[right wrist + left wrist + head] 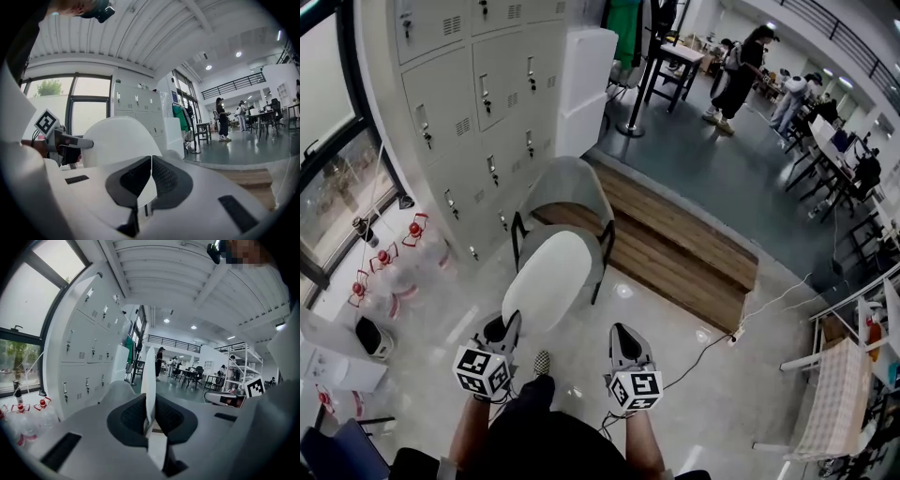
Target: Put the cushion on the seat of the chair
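Both my forearms reach forward side by side from the bottom of the head view, each gripper pointing ahead and slightly downward toward the chair (567, 187). My left gripper (504, 324) has its jaws pinching the near edge of the white cushion (548, 281). In the left gripper view the cushion rises edge-on from between the pads, so I am holding it upright. Its broad face is turned toward my right side. From above, the cushion covers the chair's seat, just in front of the grey backrest. I cannot tell whether it touches the seat. My right gripper (622, 334) is beside the cushion and apart from it. Its jaws are pressed together with nothing between them. Grey lockers (478, 84) stand behind the chair.
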Tool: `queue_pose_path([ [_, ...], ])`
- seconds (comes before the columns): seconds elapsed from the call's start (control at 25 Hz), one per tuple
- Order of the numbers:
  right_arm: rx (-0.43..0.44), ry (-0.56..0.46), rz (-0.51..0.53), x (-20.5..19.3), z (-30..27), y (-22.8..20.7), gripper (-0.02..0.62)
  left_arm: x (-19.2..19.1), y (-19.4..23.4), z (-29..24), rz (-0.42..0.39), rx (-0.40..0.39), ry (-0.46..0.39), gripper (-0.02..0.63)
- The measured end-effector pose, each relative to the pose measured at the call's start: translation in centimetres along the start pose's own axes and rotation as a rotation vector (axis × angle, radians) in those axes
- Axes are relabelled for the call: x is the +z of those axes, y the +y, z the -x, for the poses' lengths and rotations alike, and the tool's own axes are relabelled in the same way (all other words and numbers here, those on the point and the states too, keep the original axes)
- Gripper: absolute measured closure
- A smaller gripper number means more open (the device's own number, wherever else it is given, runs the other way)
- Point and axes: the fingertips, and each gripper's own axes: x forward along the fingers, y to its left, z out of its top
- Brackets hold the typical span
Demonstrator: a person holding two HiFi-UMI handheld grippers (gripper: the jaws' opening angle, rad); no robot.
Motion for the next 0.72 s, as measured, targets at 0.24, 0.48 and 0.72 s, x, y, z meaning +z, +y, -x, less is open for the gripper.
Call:
queue_pose_path([
  [0.24, -0.001, 0.022, 0.011, 2.1, -7.6, -1.5, 0.565, 2.6, 4.5, -6.4, 0.011, -0.011, 0.021, 0.566],
  [0.48, -0.032, 0.05, 0.005, 2.9, -13.8, -2.9, 0.565, 3.7, 8.4, -12.2, 0.024, -0.039, 0.055, 0.566],
  [0.72, -0.065, 0.081, 0.006, 3.1, -19.3, -4.0, 0.565, 4.0, 11.7, -17.6, 0.023, -0.081, 0.093, 0.566],
])
